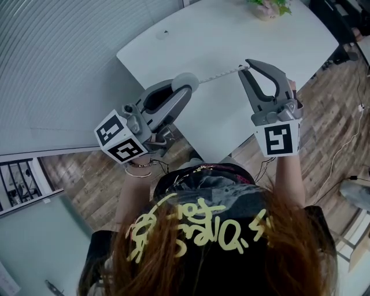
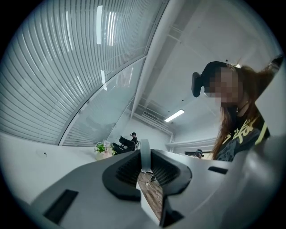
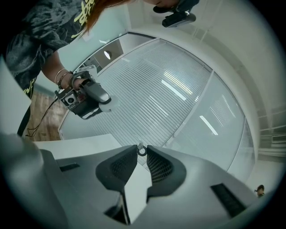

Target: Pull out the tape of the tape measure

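Left gripper (image 1: 184, 88) was clenched on the tape measure case (image 1: 188, 80), pads on its two flat faces; in the left gripper view the round case sat edge-on between the jaws. Right gripper (image 1: 247, 66) was pinched on the small pull ring (image 3: 141, 151) at the free end of the tape (image 1: 222, 74). A short run of tape was out, stretched nearly straight between the two grippers, in the air above the near part of the table (image 1: 289, 46).

Handling, as I judged it:
- Case small, light, smooth plastic. Likely to twist or slide in the pads if the pull came off-line. The flat faces looked like the right hold.
- Tape narrow and thin, probably limp; it would sag once slack. I expected a spring to draw it back if the ring slipped.
- Ring tiny, held only at the jaw tips. This was the weak grip of the two.

Surroundings:
- Flowers (image 1: 269, 7) at the far table edge, well apart from the tape.
- Glass wall (image 1: 58, 58) with blinds on the left gripper's side.
- Cable (image 1: 341, 156) on the floor to my right, below everything.
- Nothing stood between the grippers or along the line of the pull.
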